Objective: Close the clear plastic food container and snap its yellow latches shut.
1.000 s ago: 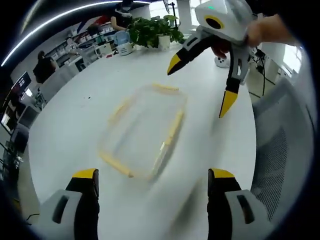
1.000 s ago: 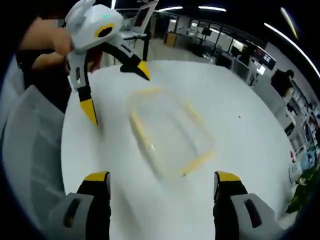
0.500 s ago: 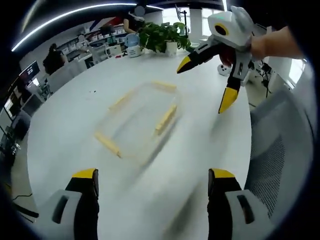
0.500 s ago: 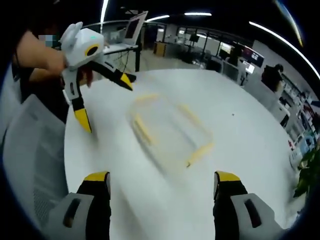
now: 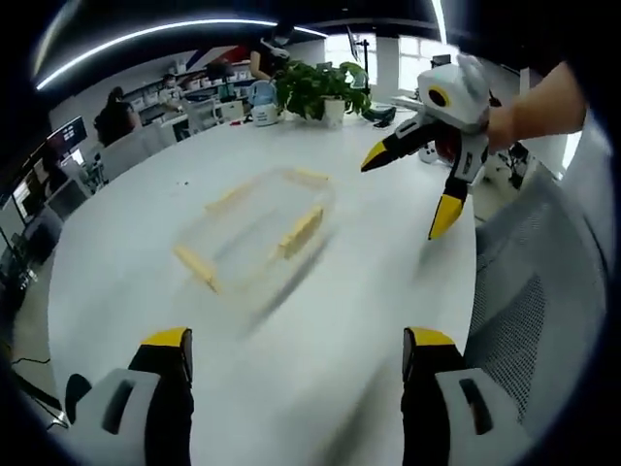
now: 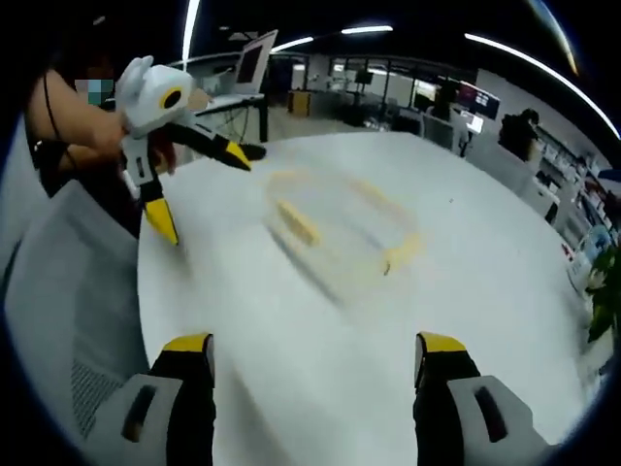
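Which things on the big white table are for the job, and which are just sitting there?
For the job:
- clear plastic food container with yellow latches
- left hand-held gripper, jaws apart
- right hand-held gripper, jaws apart

Just sitting there:
- potted plant at the table's far edge
- mesh chair beside the table
- laptop on a stand behind the table

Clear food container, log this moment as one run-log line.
container: on white table, blurred, latches unclear | left gripper: open, above table | right gripper: open, above table | contact: none
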Demonstrator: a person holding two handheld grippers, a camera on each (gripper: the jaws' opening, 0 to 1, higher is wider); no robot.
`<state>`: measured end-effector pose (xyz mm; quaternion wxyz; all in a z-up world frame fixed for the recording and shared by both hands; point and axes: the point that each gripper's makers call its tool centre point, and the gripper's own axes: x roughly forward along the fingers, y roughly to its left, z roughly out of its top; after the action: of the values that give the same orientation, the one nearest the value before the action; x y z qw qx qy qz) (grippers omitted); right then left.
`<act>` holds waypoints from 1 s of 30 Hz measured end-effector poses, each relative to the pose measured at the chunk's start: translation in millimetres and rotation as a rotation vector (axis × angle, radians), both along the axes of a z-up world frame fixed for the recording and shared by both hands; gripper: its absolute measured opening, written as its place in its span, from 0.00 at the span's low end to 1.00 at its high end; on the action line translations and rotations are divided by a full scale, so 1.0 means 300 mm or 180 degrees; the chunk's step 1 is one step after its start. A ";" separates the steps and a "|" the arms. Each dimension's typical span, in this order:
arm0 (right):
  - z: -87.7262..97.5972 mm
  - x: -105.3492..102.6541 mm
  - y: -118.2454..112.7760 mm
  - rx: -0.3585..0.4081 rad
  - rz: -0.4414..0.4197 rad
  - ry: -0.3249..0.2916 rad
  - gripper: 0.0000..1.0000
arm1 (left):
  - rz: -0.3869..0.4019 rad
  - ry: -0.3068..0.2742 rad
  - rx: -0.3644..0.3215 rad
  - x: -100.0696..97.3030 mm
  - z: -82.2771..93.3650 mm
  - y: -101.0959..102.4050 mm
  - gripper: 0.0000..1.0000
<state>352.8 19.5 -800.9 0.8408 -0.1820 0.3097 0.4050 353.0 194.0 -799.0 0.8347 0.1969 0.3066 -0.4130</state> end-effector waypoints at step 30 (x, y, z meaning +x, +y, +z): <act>0.029 -0.110 -0.072 0.0281 -0.0334 -0.0155 0.86 | 0.0259 -0.0142 -0.0404 -0.099 0.034 0.069 0.91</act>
<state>319.7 -2.0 -792.1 0.8753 -0.1380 0.2801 0.3691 323.3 214.7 -789.0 0.8682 0.1401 0.2688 -0.3929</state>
